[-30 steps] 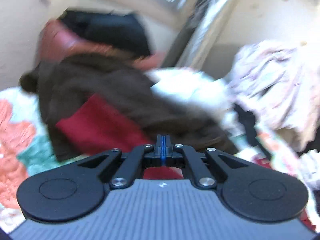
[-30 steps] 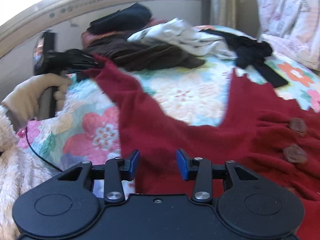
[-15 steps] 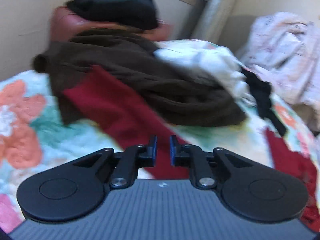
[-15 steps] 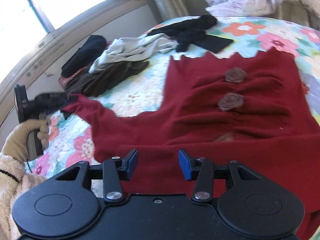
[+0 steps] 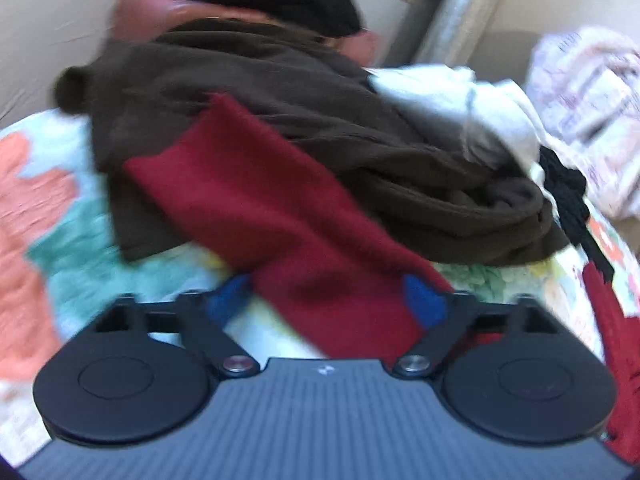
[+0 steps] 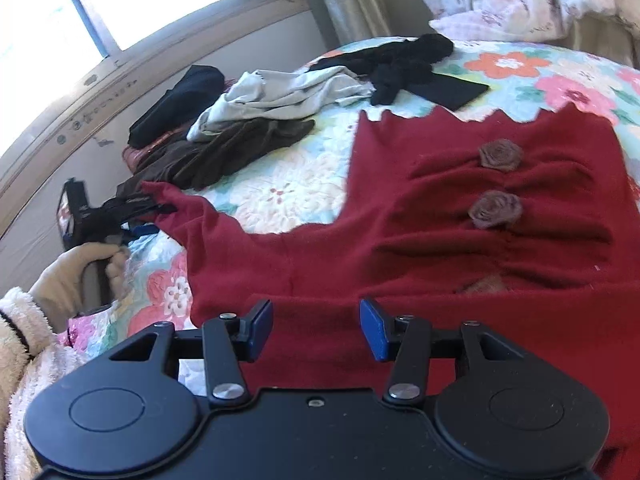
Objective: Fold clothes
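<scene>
**Bed by window, red garment spread flat**

Floral bedspread (image 6: 520,64) carries the red sweater (image 6: 500,248), body flat, sleeve (image 5: 272,208) lying onto the brown garment (image 5: 320,112). Your left gripper (image 5: 326,300) stands wide, straddling the sleeve. Your right gripper (image 6: 316,328) is wide too, over the sweater's edge.

Black hand-held gripper (image 6: 316,328), blue pads (image 6: 262,326)
</scene>
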A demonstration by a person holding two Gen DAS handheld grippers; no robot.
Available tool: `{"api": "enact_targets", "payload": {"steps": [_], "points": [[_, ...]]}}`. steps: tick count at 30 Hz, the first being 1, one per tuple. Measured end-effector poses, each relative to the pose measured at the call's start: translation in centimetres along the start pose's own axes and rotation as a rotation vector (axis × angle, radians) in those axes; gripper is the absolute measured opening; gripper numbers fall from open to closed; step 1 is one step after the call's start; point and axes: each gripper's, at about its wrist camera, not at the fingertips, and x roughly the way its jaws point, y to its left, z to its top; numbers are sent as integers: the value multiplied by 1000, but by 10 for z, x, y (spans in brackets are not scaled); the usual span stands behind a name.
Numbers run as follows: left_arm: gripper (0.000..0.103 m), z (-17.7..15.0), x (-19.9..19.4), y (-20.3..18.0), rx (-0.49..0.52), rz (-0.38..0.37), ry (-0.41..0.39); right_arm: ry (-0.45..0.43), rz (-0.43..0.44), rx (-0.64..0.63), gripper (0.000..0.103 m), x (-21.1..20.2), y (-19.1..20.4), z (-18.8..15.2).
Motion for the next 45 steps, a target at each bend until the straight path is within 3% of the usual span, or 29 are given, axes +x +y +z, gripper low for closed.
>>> {"api": "enact_targets", "payload": {"steps": [1,2,3,5,7,9,12,16,18,21,26,29,35,37,39,41,43,45], "points": [[96,0,5,-6,36,2,-4,0,-4,-7,54,2,1,1],[89,-1,8,-11,69,5,-8,2,-12,-9,54,3,1,2],[57,0,5,-15,87,13,-16,3,-18,-9,54,3,0,2],[7,4,-4,-15,66,-19,-45,6,-27,-7,54,2,-2,2],[7,8,-16,-15,33,-59,-72,7,-39,-5,54,-1,-5,1],[7,8,-33,-31,141,-41,-132,4,-62,0,54,-5,-9,1],[7,10,-67,-57,198,-93,-215,-7,-85,1,54,-17,-14,0],[7,6,-132,-120,333,-171,-333,-25,-93,15,55,-42,-32,0],[7,-11,-164,-160,456,-198,-375,-49,-98,39,58,-54,-48,-4],[7,-40,-200,-208,540,-311,-387,-39,-158,61,58,-68,-70,-14],[7,-81,-238,-274,551,-572,-312,-45,-193,-20,58,-100,-85,-25],[7,-104,-247,-315,527,-712,-228,-56,-207,-50,58,-120,-97,-33],[8,-178,-229,-380,600,-769,-57,-127,-219,112,58,-140,-148,-49],[9,-195,-209,-391,581,-774,22,-141,-218,177,58,-140,-164,-55],[27,-209,-193,-399,599,-764,115,-144,-219,216,58,-137,-175,-61],[36,-217,-186,-404,657,-737,184,-137,-208,237,58,-132,-179,-62],[42,-220,-196,-395,710,-723,150,-124,-196,204,58,-127,-175,-62],[58,-213,-207,-378,718,-699,110,-114,-202,188,58,-123,-173,-63]]}}
